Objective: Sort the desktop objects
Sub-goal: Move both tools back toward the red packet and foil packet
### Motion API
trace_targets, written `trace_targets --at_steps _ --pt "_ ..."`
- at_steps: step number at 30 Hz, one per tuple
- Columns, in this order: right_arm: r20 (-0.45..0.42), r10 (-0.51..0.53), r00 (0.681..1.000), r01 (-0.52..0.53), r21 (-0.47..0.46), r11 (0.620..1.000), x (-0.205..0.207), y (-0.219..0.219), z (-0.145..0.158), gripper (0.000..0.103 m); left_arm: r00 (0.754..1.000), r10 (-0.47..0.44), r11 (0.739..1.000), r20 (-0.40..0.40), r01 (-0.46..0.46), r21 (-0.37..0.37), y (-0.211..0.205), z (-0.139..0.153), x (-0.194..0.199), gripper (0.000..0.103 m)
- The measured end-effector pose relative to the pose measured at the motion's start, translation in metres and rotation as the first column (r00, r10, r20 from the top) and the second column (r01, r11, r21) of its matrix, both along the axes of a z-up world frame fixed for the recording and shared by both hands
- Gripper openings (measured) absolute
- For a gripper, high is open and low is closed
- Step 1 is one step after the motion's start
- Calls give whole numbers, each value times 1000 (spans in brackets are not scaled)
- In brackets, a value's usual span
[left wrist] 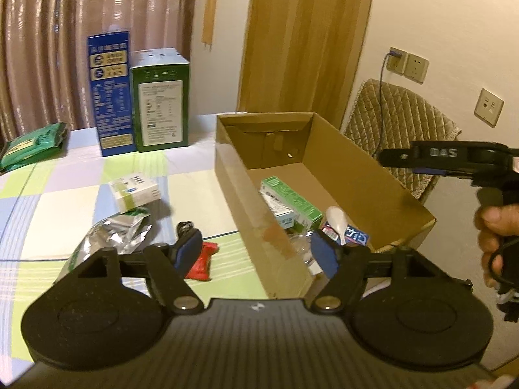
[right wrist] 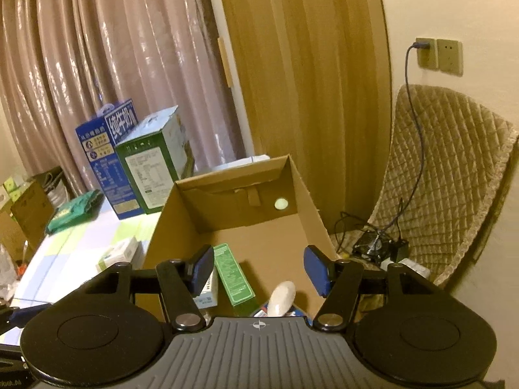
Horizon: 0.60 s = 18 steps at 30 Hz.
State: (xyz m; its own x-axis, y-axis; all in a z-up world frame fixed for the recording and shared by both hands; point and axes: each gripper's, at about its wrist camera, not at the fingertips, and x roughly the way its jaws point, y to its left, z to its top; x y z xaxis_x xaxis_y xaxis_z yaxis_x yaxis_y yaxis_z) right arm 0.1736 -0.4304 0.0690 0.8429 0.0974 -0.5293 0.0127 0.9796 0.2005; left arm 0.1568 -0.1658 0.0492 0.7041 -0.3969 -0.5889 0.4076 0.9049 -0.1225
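Hovering above cardboard box (right wrist: 301,181), right gripper (right wrist: 259,270) jaws apart, white spoon (right wrist: 283,298) below between them; left gripper (left wrist: 256,254) jaws apart

The left hand-held gripper (left wrist: 256,253) is held level, its blue-padded fingers (left wrist: 186,253) spread wide apart with nothing between them. The right hand-held gripper (right wrist: 259,269) is likewise held with fingers (right wrist: 202,267) parted and nothing between them. In the left wrist view, the person's right hand (left wrist: 496,240) wraps the right tool's handle, the tool held out level.

Spoon (left wrist: 337,223) in box (left wrist: 366,159) (cartons (left wrist: 142,97) behind)
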Motion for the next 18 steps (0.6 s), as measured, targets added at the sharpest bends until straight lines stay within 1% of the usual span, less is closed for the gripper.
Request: trace_targets --at_steps 3,5,6,8,9,11,14,16,18 --pt "13 -2 1000 2 17 1000 -18 5 5 66 1000 13 1000 8 -13 9 12 2 -9 74" --pt "22 3 1000 -4 35 999 -34 12 8 74 1000 24 1000 10 -24 12 22 3 -16 76" --pt "29 6 1000 -7 44 999 -43 16 9 76 999 32 999 13 -32 16 27 3 -20 78" --pt "43 15 999 -18 65 998 -60 27 13 84 998 55 998 15 -55 21 41 3 -28 79" --pt "49 24 999 -27 73 997 -68 33 14 85 998 63 998 15 -64 24 48 3 -32 81" --pt "54 41 998 -45 85 995 -83 48 15 91 996 88 996 17 -89 33 62 2 -41 85" --pt "51 85 995 -90 89 992 -101 72 16 98 993 119 991 15 -120 59 86 0 -53 90" --pt "45 108 993 -112 89 990 -110 88 14 101 990 142 987 17 -143 75 102 0 -60 95" --pt "32 128 991 -130 94 987 -118 101 12 101 987 161 983 22 -162 89 118 1 -66 98"
